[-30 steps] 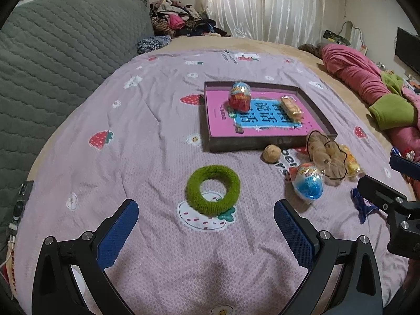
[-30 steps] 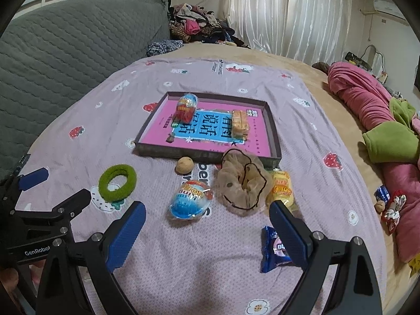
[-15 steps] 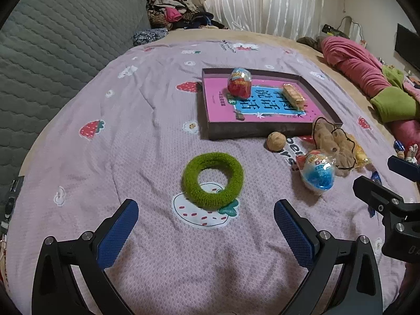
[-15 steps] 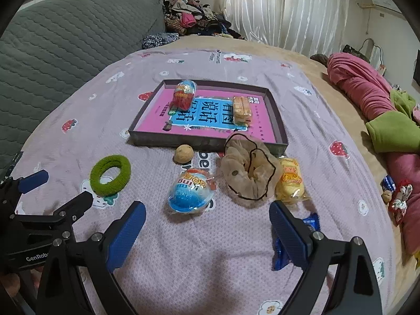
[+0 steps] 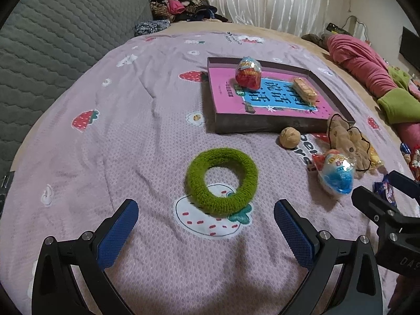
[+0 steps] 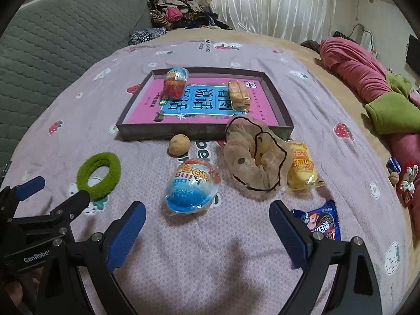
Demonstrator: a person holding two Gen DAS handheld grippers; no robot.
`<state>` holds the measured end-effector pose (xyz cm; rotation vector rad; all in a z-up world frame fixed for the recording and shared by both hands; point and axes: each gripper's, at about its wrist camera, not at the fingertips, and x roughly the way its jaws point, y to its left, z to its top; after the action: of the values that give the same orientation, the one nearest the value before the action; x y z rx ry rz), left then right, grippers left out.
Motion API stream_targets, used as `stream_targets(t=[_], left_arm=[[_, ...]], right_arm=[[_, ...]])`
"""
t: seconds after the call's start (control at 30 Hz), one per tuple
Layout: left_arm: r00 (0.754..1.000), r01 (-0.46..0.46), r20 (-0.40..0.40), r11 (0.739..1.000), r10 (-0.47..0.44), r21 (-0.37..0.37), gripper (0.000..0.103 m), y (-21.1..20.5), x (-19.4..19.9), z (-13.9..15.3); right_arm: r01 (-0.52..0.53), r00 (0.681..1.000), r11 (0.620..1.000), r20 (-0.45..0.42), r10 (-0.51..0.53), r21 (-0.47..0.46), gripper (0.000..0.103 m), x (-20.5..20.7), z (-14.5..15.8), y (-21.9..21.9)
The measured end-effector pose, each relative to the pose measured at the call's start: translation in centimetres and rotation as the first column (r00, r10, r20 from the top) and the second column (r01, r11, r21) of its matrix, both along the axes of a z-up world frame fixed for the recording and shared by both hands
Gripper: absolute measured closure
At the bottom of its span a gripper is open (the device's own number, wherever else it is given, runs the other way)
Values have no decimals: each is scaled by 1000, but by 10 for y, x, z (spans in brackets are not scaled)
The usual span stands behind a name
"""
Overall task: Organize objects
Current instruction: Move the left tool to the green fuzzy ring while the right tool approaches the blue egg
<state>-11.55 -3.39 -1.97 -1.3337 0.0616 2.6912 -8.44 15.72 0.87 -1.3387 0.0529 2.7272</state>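
A green fuzzy ring (image 5: 221, 181) lies on the purple bedspread just beyond my open, empty left gripper (image 5: 206, 216); it also shows in the right wrist view (image 6: 99, 174). A blue wrapped egg (image 6: 193, 187) lies just beyond my open, empty right gripper (image 6: 207, 221). A dark shallow box (image 6: 284, 119) with a pink floor holds a red wrapped egg (image 6: 175, 82) and a wrapped biscuit (image 6: 238, 95). In front of the box lie a walnut (image 6: 179, 144), a tan scrunchie (image 6: 256, 161), a yellow snack pack (image 6: 302, 166) and a blue snack packet (image 6: 321, 220).
A grey quilted headboard (image 5: 47, 52) rises on the left. Pink and green bedding (image 6: 372, 78) lies along the right edge. A pile of clothes (image 6: 178, 5) and curtains stand at the far end. Small items (image 6: 404, 178) lie at the right by the bedding.
Both grippers have moved forward and lower toward the bed. The green ring and the blue egg look larger and closer to the fingertips. Nothing was grasped.
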Motion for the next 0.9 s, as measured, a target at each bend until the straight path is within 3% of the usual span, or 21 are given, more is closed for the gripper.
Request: stream_targets(t=[0.9], left_arm=[[997,75,13,997,-74,-23,0,14,-28,-32]], right_arm=[[59,998,998,20,-59,35,8,-20,-25,-1]])
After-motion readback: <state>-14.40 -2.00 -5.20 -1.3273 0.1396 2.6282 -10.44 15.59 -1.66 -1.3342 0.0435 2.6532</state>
